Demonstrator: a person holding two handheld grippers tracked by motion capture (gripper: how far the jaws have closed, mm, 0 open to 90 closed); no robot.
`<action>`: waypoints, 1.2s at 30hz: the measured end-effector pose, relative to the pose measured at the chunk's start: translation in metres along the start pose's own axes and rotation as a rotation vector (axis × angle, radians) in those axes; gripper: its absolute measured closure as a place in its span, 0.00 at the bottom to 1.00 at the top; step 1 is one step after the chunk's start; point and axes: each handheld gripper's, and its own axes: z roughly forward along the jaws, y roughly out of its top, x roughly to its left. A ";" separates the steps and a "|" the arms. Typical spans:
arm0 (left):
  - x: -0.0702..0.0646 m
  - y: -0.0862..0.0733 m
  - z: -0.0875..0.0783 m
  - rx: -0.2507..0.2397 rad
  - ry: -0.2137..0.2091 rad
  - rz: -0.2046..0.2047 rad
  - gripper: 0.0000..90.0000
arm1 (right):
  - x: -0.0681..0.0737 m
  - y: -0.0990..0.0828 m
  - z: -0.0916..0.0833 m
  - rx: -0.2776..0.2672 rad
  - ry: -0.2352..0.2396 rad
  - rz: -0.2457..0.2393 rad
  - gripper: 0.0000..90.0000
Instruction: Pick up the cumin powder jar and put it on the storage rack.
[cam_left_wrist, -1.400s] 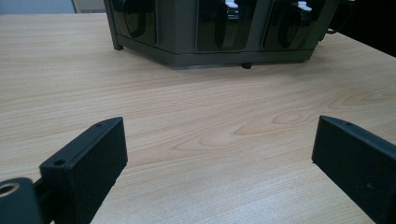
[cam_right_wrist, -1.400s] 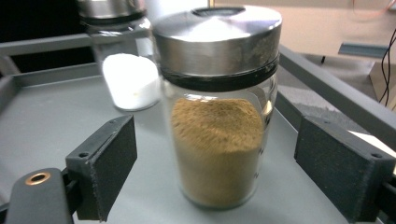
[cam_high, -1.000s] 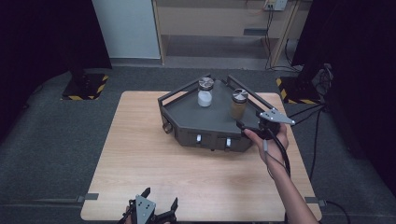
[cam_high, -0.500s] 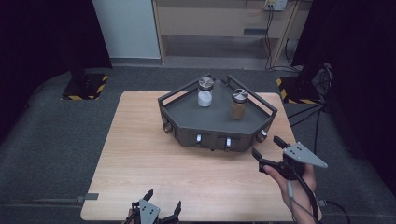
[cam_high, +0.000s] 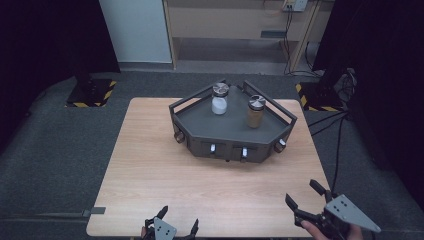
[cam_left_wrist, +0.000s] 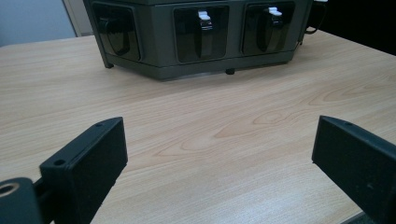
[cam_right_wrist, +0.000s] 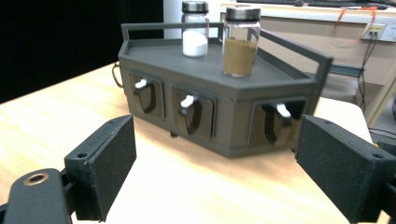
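Note:
A dark grey angular rack (cam_high: 200, 117) stands on the far right part of the wooden table (cam_high: 150, 165). Its front faces (cam_right_wrist: 233, 135) (cam_left_wrist: 154, 46) carry small drawers with white tabs. On its top stand a jar of white powder (cam_high: 219, 99) (cam_right_wrist: 194, 35) and a jar of brown powder (cam_high: 256, 111) (cam_right_wrist: 240, 41), both with metal lids. My right gripper (cam_high: 305, 194) (cam_right_wrist: 215, 168) is open and empty at the table's near right corner, pointing at the rack. My left gripper (cam_high: 180, 223) (cam_left_wrist: 219, 158) is open and empty at the near edge.
A cable (cam_high: 327, 125) runs off the table's right side to the floor. A white panel (cam_high: 135, 30) and a wooden shelf unit (cam_high: 240, 25) stand behind the table. Yellow-black striped bases (cam_high: 92, 92) sit on the grey floor.
My right gripper has pulled back from the rack's right side to the near right corner of the table, still open. The left gripper has stayed put.

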 end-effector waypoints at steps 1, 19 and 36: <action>-0.001 0.000 0.000 0.001 0.001 0.003 0.03 | 0.000 -0.004 -0.004 0.003 0.001 0.002 0.14; -0.008 -0.010 0.005 -0.008 -0.010 0.056 0.03 | -0.014 -0.076 -0.004 0.195 -0.051 0.043 0.14; -0.006 -0.012 0.008 -0.008 0.023 0.060 0.03 | -0.026 -0.081 -0.008 0.204 -0.061 0.108 0.14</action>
